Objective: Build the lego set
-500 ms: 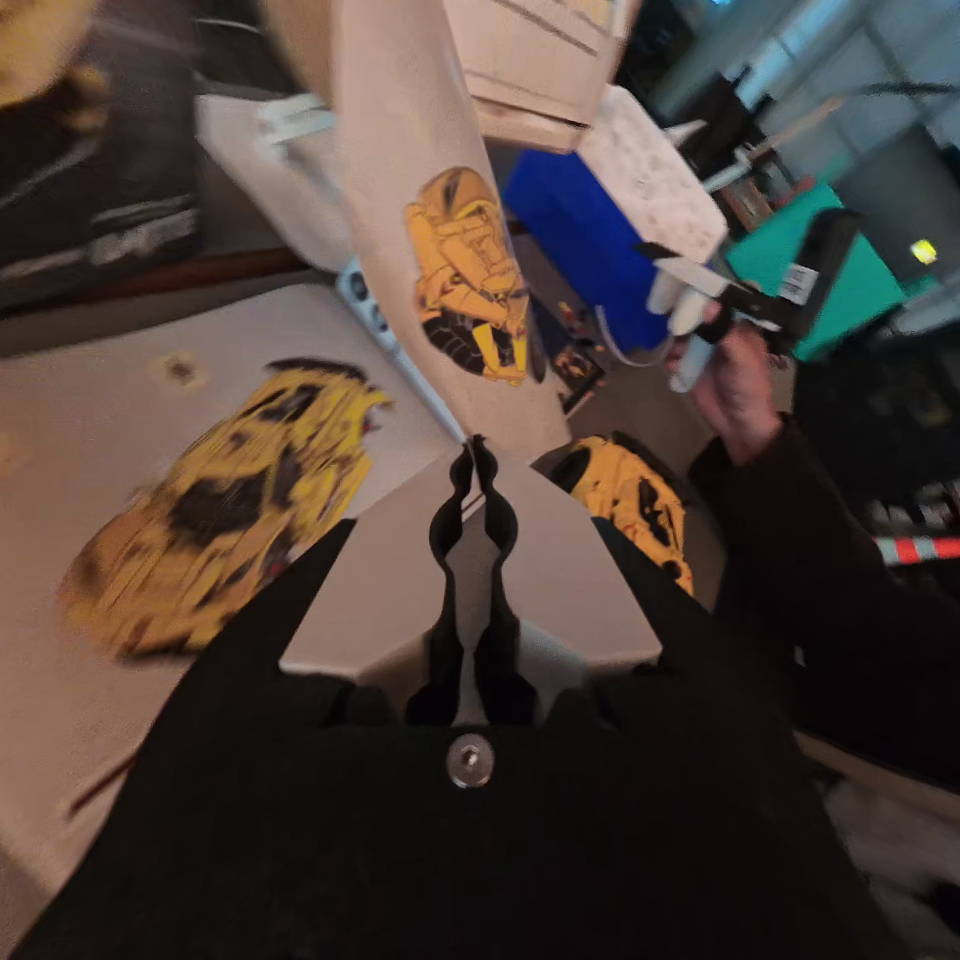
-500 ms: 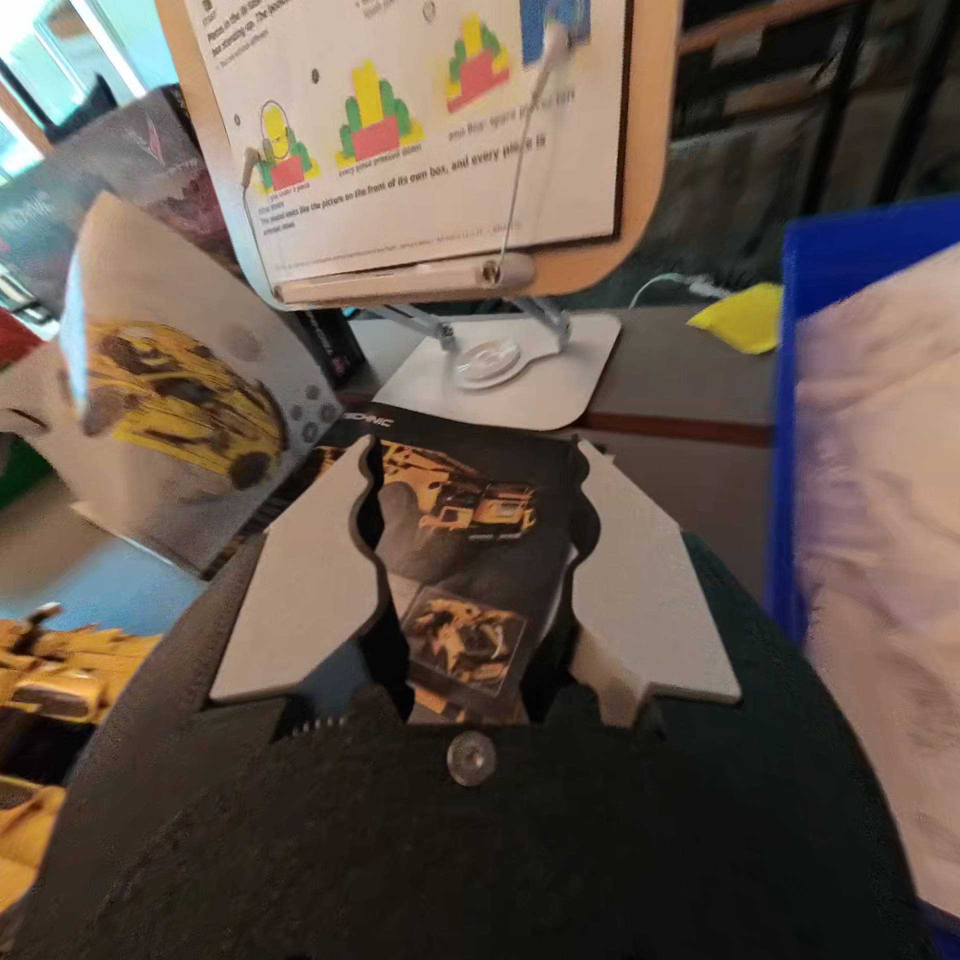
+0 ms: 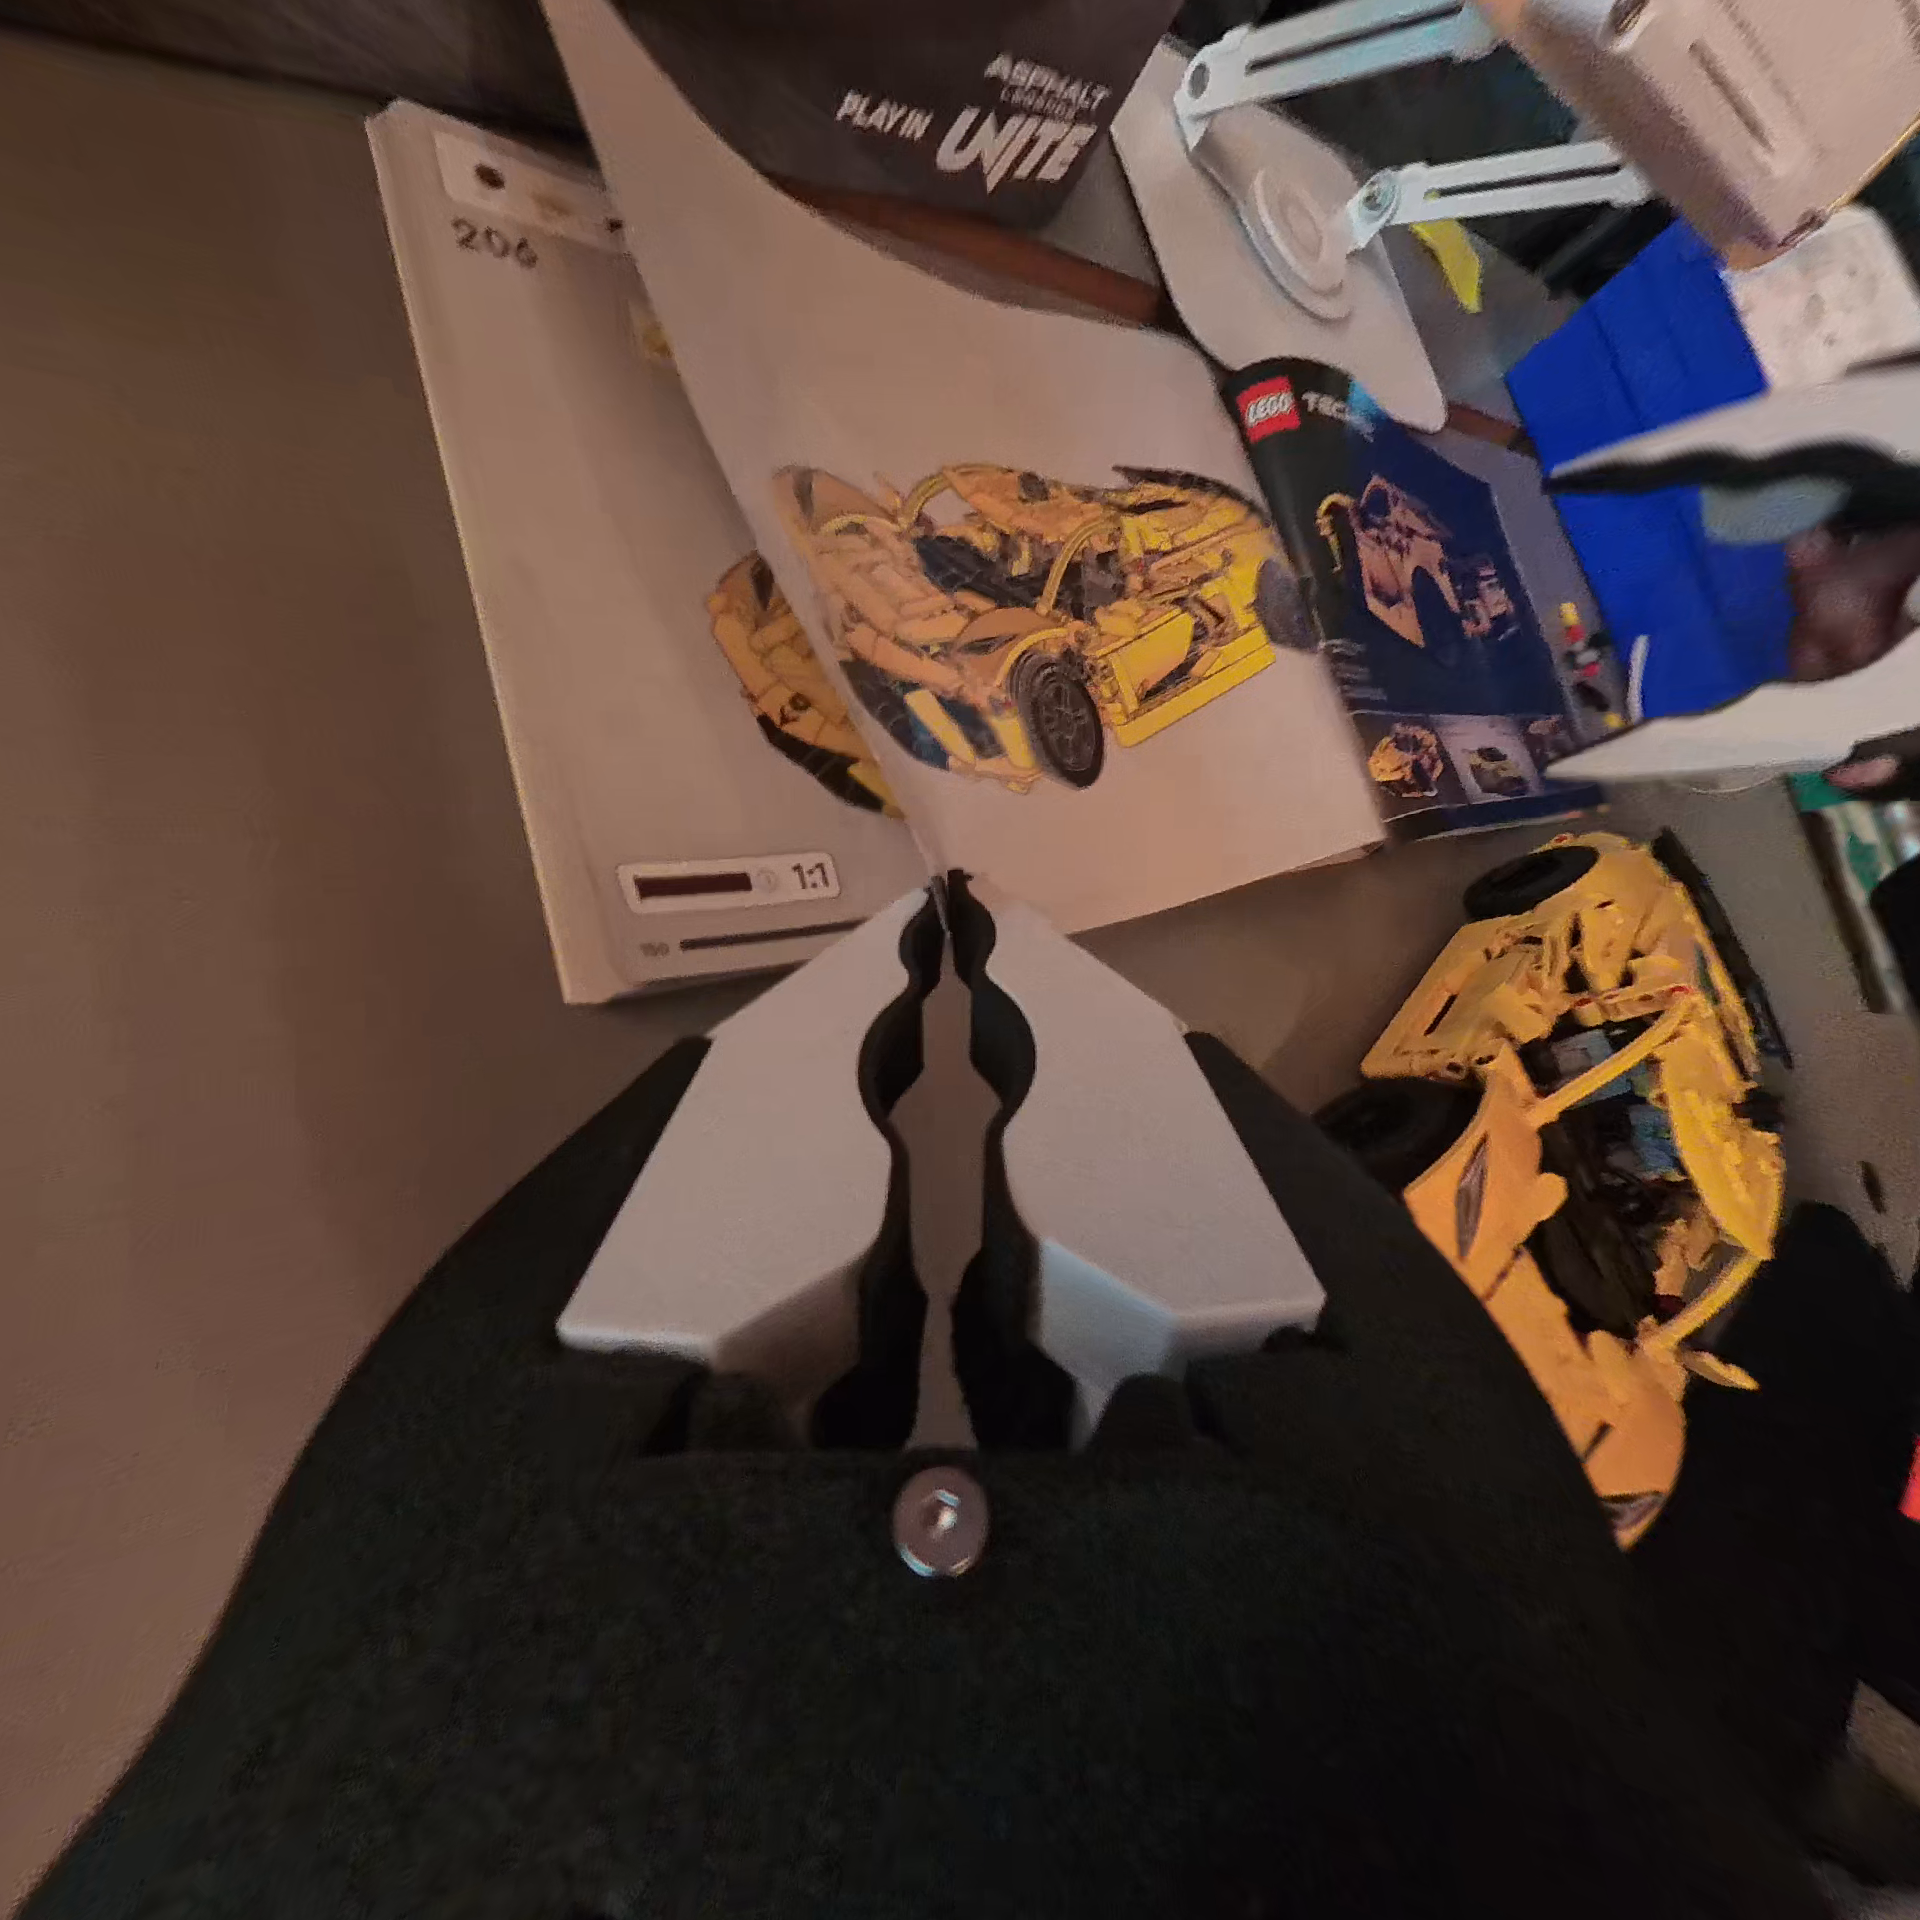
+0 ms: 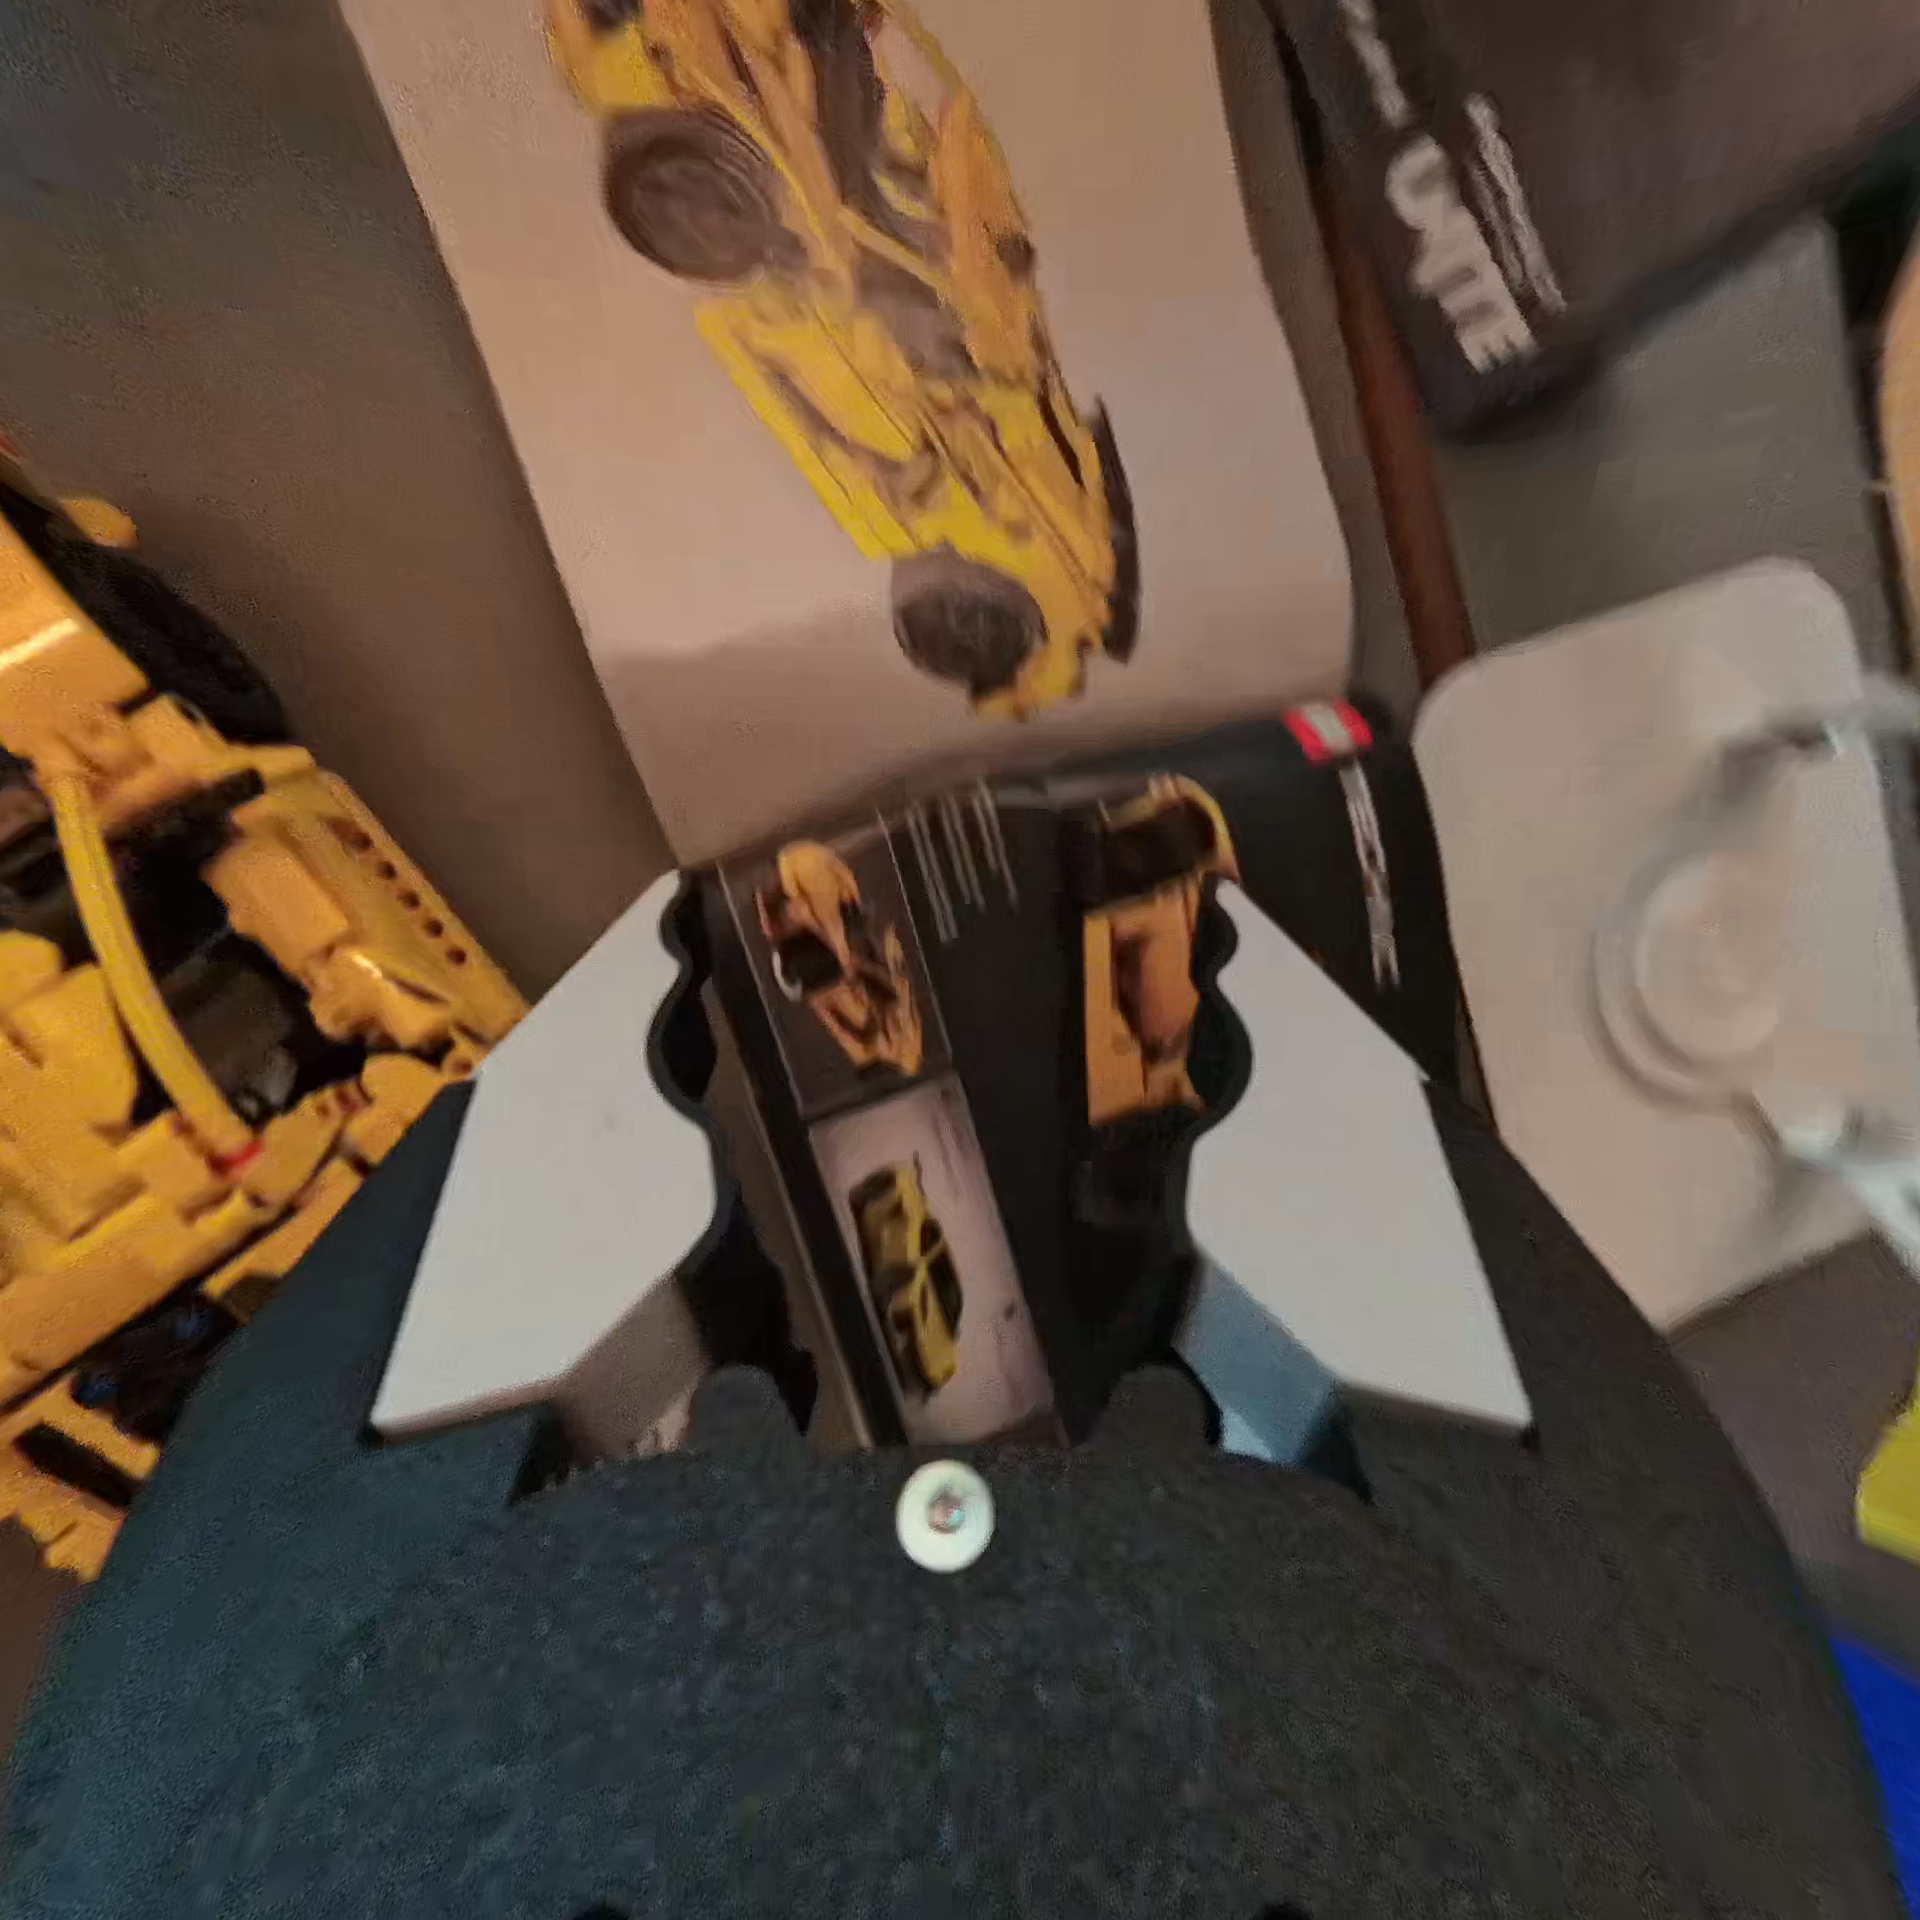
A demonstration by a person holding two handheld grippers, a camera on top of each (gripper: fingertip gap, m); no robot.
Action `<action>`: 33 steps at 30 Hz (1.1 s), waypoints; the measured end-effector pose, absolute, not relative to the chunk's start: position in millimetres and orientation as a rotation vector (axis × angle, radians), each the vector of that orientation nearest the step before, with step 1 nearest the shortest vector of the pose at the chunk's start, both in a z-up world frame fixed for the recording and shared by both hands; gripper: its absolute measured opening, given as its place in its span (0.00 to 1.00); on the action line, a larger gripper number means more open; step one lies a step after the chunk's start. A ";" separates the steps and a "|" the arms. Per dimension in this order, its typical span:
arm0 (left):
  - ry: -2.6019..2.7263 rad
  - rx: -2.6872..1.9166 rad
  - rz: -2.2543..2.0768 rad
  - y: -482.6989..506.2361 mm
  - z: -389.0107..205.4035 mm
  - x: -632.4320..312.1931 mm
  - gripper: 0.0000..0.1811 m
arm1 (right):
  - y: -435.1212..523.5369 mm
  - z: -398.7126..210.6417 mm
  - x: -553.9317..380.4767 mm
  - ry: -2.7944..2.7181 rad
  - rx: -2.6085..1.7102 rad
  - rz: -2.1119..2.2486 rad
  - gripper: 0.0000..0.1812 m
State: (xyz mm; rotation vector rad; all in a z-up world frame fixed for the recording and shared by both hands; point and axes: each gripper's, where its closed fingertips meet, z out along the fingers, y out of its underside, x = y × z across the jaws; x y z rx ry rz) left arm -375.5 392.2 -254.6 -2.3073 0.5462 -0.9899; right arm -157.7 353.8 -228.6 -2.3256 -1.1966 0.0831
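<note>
Pinching the lower edge of a single pale paper page printed with a yellow car (image 3: 997, 582), the left hand-held gripper (image 3: 948, 891) has its jaws closed on that sheet alone, lifted clear of the white open instruction booklet (image 3: 582, 582) lying on the grey-brown desk (image 3: 208, 727); the grip looks thin and close to the paper's edge, so a sharp pull could tear the sheet or let it slip out; a sideways drag might also shift the whole booklet. The right hand-held gripper (image 4: 940, 935) hangs with its jaws apart and nothing between them, above the dark glossy back cover showing small car pictures (image 4: 977, 1039); lowered carelessly, it could crease that cover. The task's own piece, the partly built yellow brick sports car with black wheels (image 3: 1569, 1153), sits on the desk just beside the booklet, right of the left gripper; a swinging page or a passing gripper could knock loose panels off it; the right view is blurred, so finer gaps there cannot be judged.
</note>
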 end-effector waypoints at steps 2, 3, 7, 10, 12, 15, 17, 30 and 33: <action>0.538 -2.330 -0.934 392.4 -263.6 -381.4 0.00 | 371.2 -237.8 -179.0 -1.285 -2.322 0.177 0.52; 0.530 -2.333 -0.913 393.7 -266.7 -384.3 0.00 | 378.9 -250.7 -179.6 -1.332 -2.355 0.166 0.53; 0.503 -2.306 -0.871 402.1 -265.0 -394.7 0.01 | 392.1 -292.5 -177.2 -1.409 -2.475 0.241 0.59; 0.433 -2.257 -0.822 416.0 -252.0 -411.3 0.04 | 394.0 -296.9 -178.6 -1.467 -2.463 0.215 0.59; 0.377 -2.227 -0.704 430.5 -243.2 -433.5 0.04 | 392.5 -297.4 -177.1 -1.512 -2.471 0.208 0.59; 0.394 -2.018 -0.656 440.3 -200.6 -431.5 0.07 | 392.6 -298.6 -177.2 -1.565 -2.508 0.164 0.59; 0.595 -1.924 -0.861 421.8 -185.1 -369.3 0.06 | 392.5 -299.1 -177.2 -1.585 -2.539 0.128 0.59; 1.311 -2.239 -0.928 392.2 -287.1 -182.5 0.00 | 392.5 -298.6 -179.0 -1.423 -2.405 0.264 0.60; 1.232 -2.268 -0.964 396.7 -287.8 -209.0 0.00 | 392.8 -298.3 -178.5 -1.432 -2.381 0.280 0.60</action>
